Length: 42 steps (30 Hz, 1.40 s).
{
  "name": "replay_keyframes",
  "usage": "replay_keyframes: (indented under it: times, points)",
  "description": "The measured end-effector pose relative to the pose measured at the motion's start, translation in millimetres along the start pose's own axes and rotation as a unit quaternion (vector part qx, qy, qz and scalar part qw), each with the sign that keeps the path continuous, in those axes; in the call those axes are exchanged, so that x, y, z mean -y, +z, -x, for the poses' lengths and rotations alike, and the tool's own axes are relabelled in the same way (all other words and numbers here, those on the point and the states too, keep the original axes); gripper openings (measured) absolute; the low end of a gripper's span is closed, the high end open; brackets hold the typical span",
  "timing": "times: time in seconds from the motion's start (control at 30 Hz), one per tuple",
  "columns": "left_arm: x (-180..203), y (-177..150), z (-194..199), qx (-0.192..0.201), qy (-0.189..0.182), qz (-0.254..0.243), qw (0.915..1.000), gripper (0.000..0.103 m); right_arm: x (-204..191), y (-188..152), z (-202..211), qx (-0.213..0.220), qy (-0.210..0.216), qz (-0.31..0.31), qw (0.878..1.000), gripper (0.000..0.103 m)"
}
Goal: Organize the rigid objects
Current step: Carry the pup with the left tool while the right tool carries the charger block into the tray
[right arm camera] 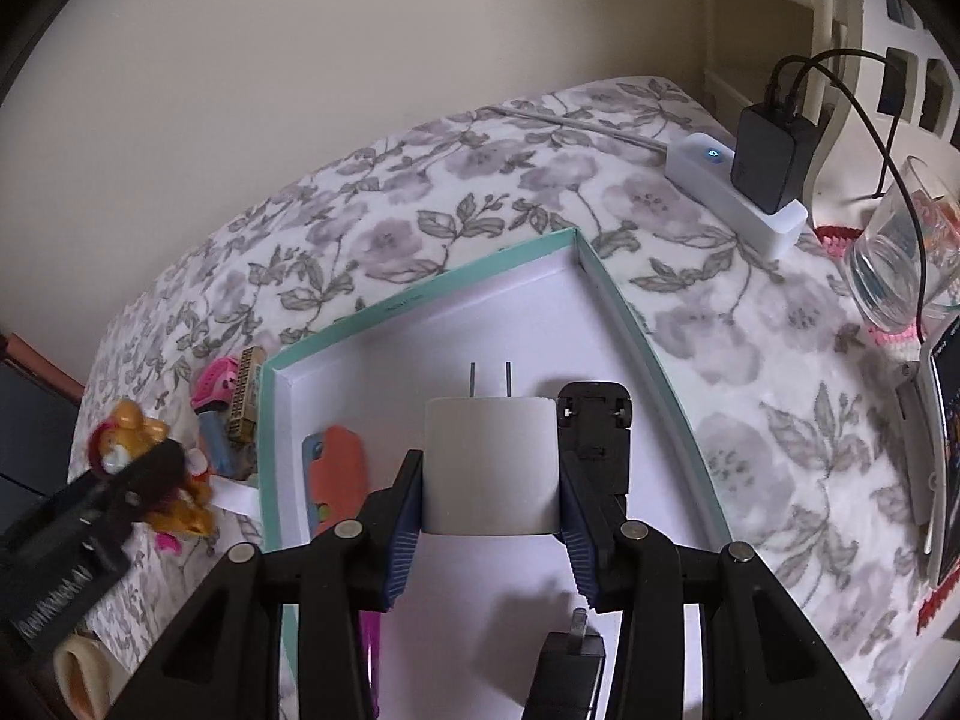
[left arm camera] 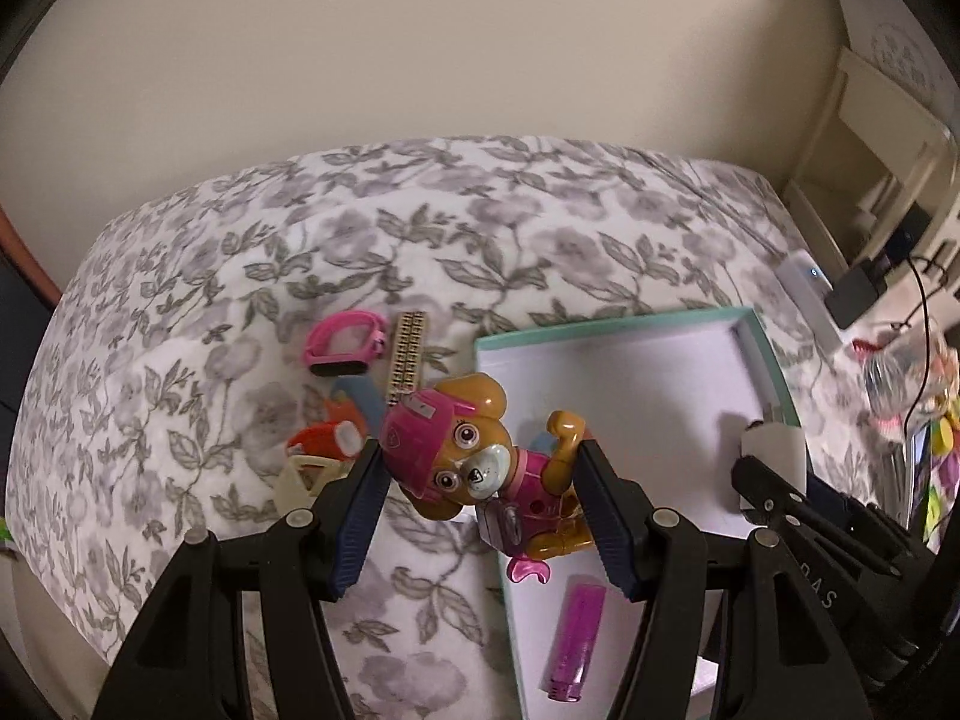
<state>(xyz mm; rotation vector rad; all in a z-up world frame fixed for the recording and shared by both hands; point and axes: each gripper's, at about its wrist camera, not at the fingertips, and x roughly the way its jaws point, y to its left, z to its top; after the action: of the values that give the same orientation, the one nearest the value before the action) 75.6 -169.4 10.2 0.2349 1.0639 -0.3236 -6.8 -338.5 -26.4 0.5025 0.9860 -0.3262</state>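
- The left gripper (left arm camera: 480,504) angles steeply down over the near left edge of a shallow box (left arm camera: 774,360), its two black arms spread in a V with blue ribbed pads at the tips.
- Between those pads sits a toy puppy figure (left arm camera: 474,462), tan with a pink helmet and pink vest; the pads press its head on one side and its raised paw and body on the other, so it is clamped and lifted clear of the bed.
- The right gripper (right arm camera: 489,492) also tilts steeply down, hanging over the middle of the box's white floor.
- Its pads are closed on a white plug adapter (right arm camera: 489,462), gripping its two flat sides; the two metal prongs point away from the camera.
- The box, teal-rimmed and white inside, lies open on a floral bedspread (left arm camera: 240,276) of grey flowers and leaves.
- Inside the box lie a purple tube (left arm camera: 573,642), an orange and blue toy (right arm camera: 336,468), a black toy car (right arm camera: 594,420) turned wheels-up just beside the right gripper, and a black plug (right arm camera: 570,660) near the bottom edge.
- On the bedspread to the left of the box rest a pink watch (left arm camera: 345,342), a tan strip (left arm camera: 408,354), and an orange and white toy (left arm camera: 327,438).
- A white power strip (right arm camera: 732,192) with a black charger (right arm camera: 768,156) sits at the bed's far right corner, a clear glass (right arm camera: 894,258) nearby.
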Motion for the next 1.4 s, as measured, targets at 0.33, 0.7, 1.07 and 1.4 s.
replay_keyframes:
  times: [0.33,0.7,1.07,1.4]
  points:
    - [-3,0,3,0.002,-0.003,0.005,1.0000,0.064,-14,-1,11,0.021,-0.006,0.023,1.000,0.045]
    - [5,-3,8,0.007,-0.026,0.000,0.9996,0.064,-13,-1,21,0.044,-0.027,0.032,0.998,0.045]
    - [44,-18,-6,-0.020,-0.048,-0.052,0.9973,0.064,10,1,28,0.024,-0.055,0.004,0.998,0.045]
    - [60,-34,-21,-0.062,-0.061,-0.074,0.9934,0.064,30,-14,11,-0.036,-0.088,-0.016,0.995,0.045]
